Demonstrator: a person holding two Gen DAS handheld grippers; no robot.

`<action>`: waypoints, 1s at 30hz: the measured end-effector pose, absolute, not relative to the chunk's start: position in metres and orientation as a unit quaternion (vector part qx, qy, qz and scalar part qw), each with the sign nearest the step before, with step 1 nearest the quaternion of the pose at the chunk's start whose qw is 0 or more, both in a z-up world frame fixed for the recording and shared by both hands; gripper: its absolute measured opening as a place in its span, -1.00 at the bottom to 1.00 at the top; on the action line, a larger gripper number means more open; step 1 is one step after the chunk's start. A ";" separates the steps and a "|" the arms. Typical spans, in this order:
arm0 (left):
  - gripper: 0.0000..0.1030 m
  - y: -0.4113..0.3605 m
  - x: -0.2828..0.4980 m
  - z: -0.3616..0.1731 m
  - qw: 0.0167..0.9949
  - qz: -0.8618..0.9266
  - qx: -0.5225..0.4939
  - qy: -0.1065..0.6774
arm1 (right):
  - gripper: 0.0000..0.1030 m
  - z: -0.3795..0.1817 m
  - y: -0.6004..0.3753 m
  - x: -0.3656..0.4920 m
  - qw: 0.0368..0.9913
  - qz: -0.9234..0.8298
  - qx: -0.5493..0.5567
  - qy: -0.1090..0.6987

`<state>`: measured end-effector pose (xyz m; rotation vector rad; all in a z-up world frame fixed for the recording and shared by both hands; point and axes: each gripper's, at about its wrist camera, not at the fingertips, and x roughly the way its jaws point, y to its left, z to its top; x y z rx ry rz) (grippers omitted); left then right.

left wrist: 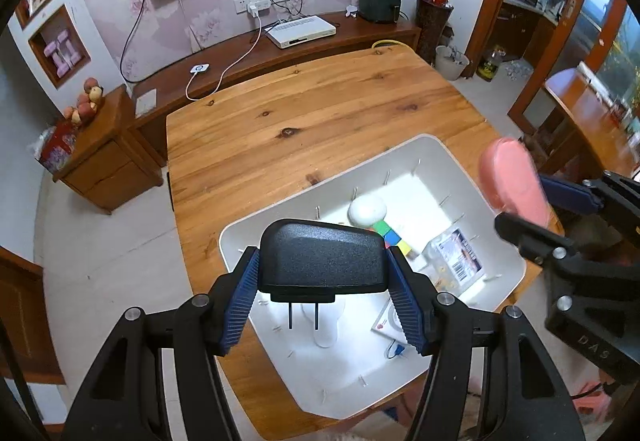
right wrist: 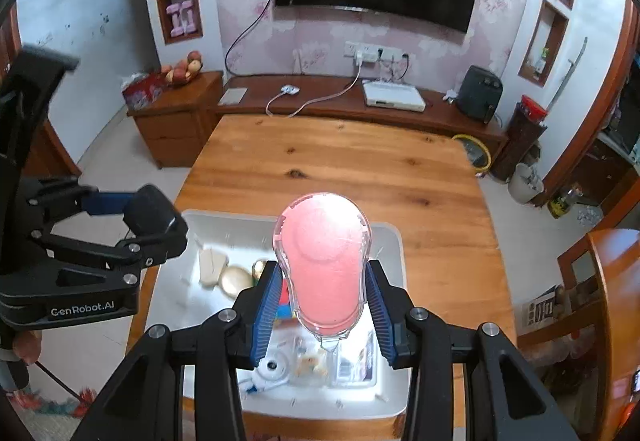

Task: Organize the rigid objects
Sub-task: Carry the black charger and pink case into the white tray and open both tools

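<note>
Black plug adapter | being clamped in left tool above white bin on bench | pink case being clamped in right tool | judgement: keeping both grips firm, setting each down apart, releasing low.

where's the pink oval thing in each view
Left wrist view: the pink oval plastic object sits at the right edge, held in the right claw.
Right wrist view: bottom centre, between the blue pads.
Shared landmark: the white plastic bin on the wooden table.
</note>
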<state>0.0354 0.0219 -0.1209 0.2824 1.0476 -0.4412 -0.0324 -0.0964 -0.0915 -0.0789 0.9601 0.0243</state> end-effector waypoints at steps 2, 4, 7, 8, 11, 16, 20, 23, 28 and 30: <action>0.28 0.021 0.031 -0.130 0.834 -0.196 0.137 0.497 | -0.17 -0.105 -0.097 -0.034 0.878 0.022 -0.041 0.477; 0.28 0.021 0.029 -0.143 0.833 -0.181 0.138 0.505 | -0.17 -0.119 -0.097 -0.038 0.867 0.026 -0.051 0.495; 0.28 0.018 0.030 -0.165 0.826 -0.160 0.134 0.523 | -0.17 -0.144 -0.099 -0.041 0.848 0.041 -0.070 0.523; 0.28 0.018 0.029 -0.171 0.825 -0.151 0.133 0.529 | -0.17 -0.151 -0.100 -0.042 0.843 0.044 -0.075 0.531; 0.28 0.018 0.025 -0.191 0.815 -0.134 0.117 0.552 | -0.17 -0.176 -0.107 -0.045 0.823 0.058 -0.079 0.560; 0.28 0.012 0.015 -0.217 0.804 -0.113 0.108 0.574 | -0.17 -0.209 -0.118 -0.044 0.798 0.076 -0.085 0.592; 0.28 0.007 0.011 -0.231 0.796 -0.102 0.105 0.587 | -0.16 -0.220 -0.126 -0.043 0.789 0.081 -0.092 0.602; 0.28 0.006 0.011 -0.239 0.792 -0.092 0.099 0.596 | -0.15 -0.225 -0.131 -0.043 0.786 0.081 -0.099 0.605; 0.28 0.006 0.013 -0.245 0.787 -0.080 0.084 0.606 | 0.05 -0.221 -0.134 -0.042 0.790 0.089 -0.110 0.596; 0.29 0.005 0.013 -0.245 0.785 -0.079 0.078 0.609 | 0.25 -0.218 -0.135 -0.042 0.796 0.089 -0.116 0.587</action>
